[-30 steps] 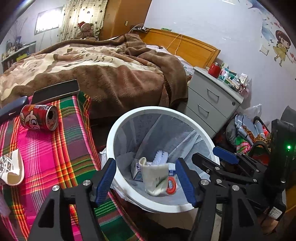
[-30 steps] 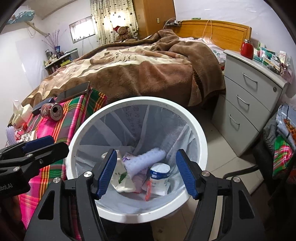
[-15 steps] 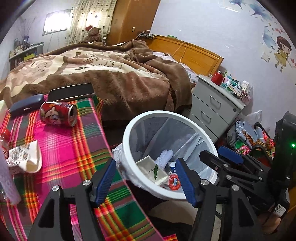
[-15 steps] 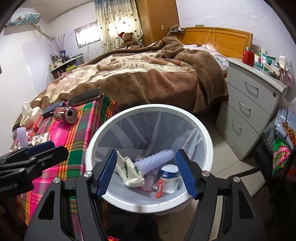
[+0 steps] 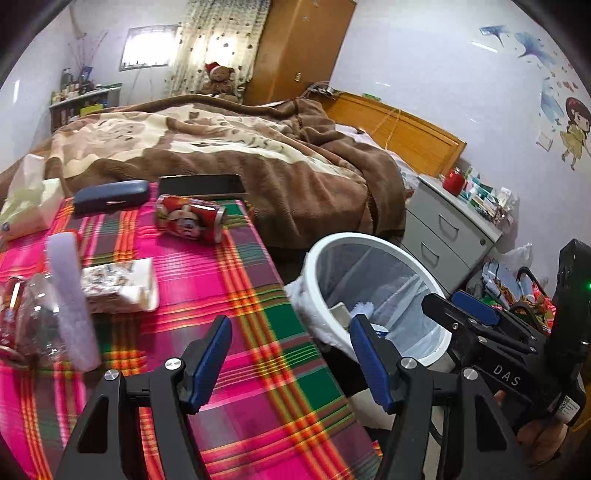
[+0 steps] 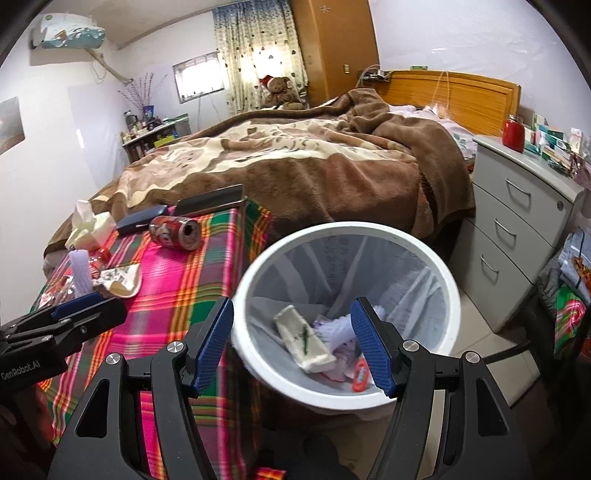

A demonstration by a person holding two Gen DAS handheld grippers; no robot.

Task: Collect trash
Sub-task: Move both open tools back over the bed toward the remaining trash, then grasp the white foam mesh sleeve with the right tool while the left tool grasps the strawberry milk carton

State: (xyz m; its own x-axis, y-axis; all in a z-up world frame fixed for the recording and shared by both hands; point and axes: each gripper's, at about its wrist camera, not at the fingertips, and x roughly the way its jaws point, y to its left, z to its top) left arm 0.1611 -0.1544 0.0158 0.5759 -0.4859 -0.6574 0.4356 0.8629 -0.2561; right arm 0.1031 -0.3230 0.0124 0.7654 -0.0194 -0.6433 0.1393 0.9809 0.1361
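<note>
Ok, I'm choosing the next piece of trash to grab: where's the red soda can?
The red soda can lies on its side at the table's far end, just before the black phone and right of the dark blue case.

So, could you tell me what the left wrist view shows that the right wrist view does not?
Only the left wrist view shows the cartoon girl wall sticker. Only the right wrist view shows the air conditioner and the white tray lying in the bin. Both show the red can on the plaid tablecloth, the white bin and both open, empty grippers.
</note>
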